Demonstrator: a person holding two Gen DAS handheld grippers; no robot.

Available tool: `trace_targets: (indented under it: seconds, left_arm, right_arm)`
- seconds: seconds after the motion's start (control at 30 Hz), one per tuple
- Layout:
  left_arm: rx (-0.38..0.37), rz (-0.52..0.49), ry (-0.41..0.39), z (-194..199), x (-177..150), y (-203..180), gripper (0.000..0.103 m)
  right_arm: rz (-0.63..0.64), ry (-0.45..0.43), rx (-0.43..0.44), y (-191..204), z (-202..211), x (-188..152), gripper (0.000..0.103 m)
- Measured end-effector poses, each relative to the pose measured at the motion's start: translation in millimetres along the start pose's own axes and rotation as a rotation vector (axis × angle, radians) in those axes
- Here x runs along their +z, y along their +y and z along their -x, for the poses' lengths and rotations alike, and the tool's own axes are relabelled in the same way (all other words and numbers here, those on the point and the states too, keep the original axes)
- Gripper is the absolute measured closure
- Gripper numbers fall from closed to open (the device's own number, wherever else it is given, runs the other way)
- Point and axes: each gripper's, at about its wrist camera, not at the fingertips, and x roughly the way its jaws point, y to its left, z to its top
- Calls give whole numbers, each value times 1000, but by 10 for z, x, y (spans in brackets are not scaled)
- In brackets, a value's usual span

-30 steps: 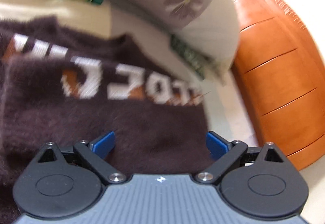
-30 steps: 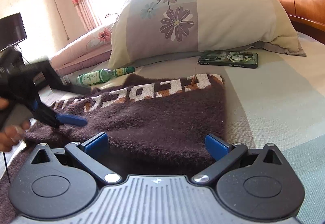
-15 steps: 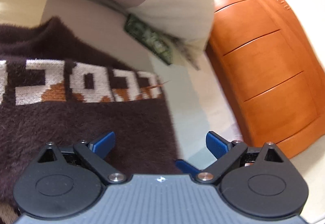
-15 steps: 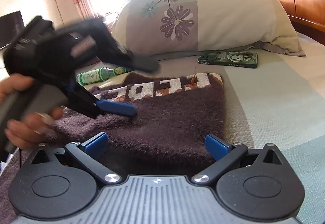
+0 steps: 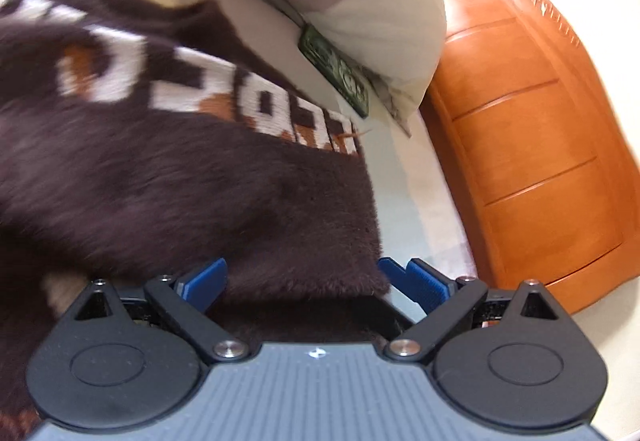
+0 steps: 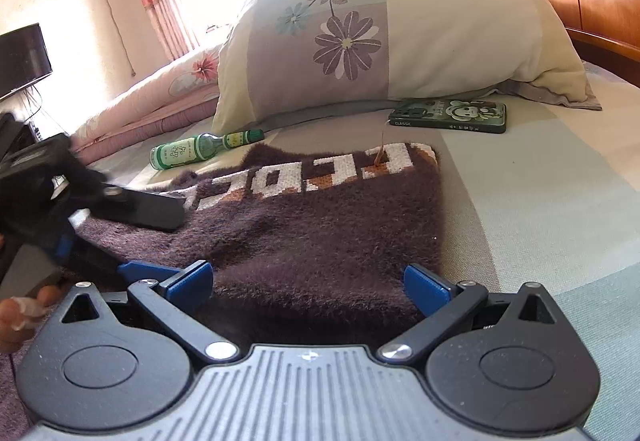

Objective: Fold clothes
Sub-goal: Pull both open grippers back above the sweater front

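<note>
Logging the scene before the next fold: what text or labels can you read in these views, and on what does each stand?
"DREAMCITY" on the pillow, printed upside down.
"CLASSIC" on the green case, by the pillow.
Big white knitted letters on the brown sweater, upside down and partly folded under; roughly "CEDC", not certain.
Green bottle label: characters too small to read.
Wooden headboard carving: too blurred.

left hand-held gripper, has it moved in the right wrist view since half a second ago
Yes. The left hand-held gripper has dropped lower and further left against the green bottle; it now lies low over the brown sweater, no longer raised above the bottle.
</note>
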Motion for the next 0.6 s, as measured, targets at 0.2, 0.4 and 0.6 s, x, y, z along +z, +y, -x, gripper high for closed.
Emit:
trace_targets:
  seconds: [0.2, 0.4, 0.6]
  left_arm:
    - [111, -31, -66, 486, -185, -138, 7]
    - [247, -168, -146, 1118, -458, -541, 7]
    - [451, -360, -235, 1675, -818, -810, 1]
  right_arm:
    - [4, -6, 0, 36, 91, 25, 0]
    - [3, -11, -5, 95, 274, 93, 0]
    - [31, 22, -14, 354, 818, 11, 0]
